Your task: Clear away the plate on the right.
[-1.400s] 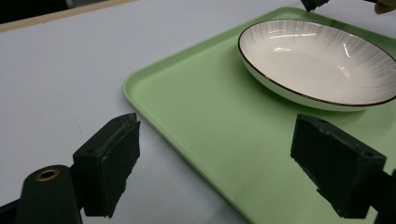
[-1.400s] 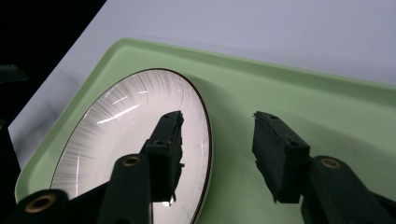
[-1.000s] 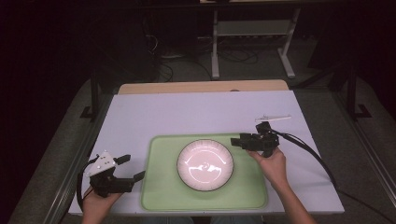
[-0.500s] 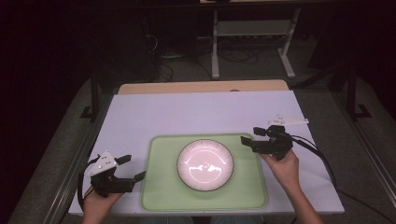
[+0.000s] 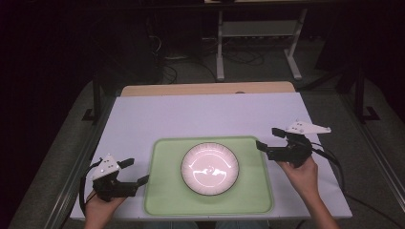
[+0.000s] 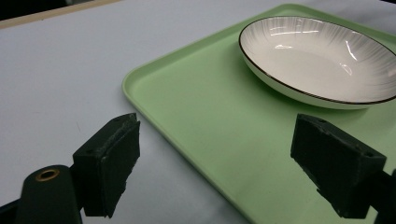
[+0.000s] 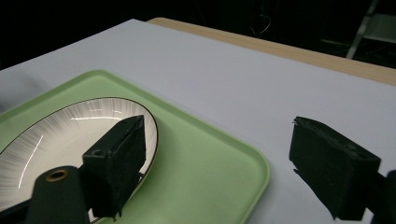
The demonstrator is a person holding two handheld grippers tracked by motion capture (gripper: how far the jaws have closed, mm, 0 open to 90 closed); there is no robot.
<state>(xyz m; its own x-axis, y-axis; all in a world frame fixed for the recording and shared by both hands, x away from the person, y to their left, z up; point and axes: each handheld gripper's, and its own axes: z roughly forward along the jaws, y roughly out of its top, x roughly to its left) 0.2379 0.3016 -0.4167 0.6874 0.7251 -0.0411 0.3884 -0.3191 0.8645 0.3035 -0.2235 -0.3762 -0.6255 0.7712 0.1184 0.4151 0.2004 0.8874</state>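
Shallow white ceramic plate with fine radial ribbing and a thin dark rim [image 5: 209,168] sits flat near the middle of a pale green rectangular plastic tray with rounded corners and a raised lip [image 5: 162,200]; the tray lies at the near centre of the white-topped desk [image 5: 200,114]. The plate rests free on the tray floor, nothing touching it. Right tool [image 5: 268,142], in the person's right hand [image 5: 300,172], hangs just off the tray's right edge, pointing left toward the plate; its 2 black jaws have just been opening and stand wide with nothing between them. In the right gripper view the plate lies behind 1 jaw and bare desk behind the other, so the tool is clear of the rim. Judged: the plate has been set down and let go, and the tool's spot off the tray edge fits a release. Left tool [image 5: 134,171] rests low at the near left, off the tray's left edge, jaws wide apart and empty; in the left gripper view the tray lip runs between the jaws, with the plate farther in. Likely parked there so as not to crowd the tray. Edges: the tray lip is the only raised line around the plate. Open room: broad bare desk on the far side up to a wooden strip [image 5: 205,88], with narrower margins left and right of the tray.
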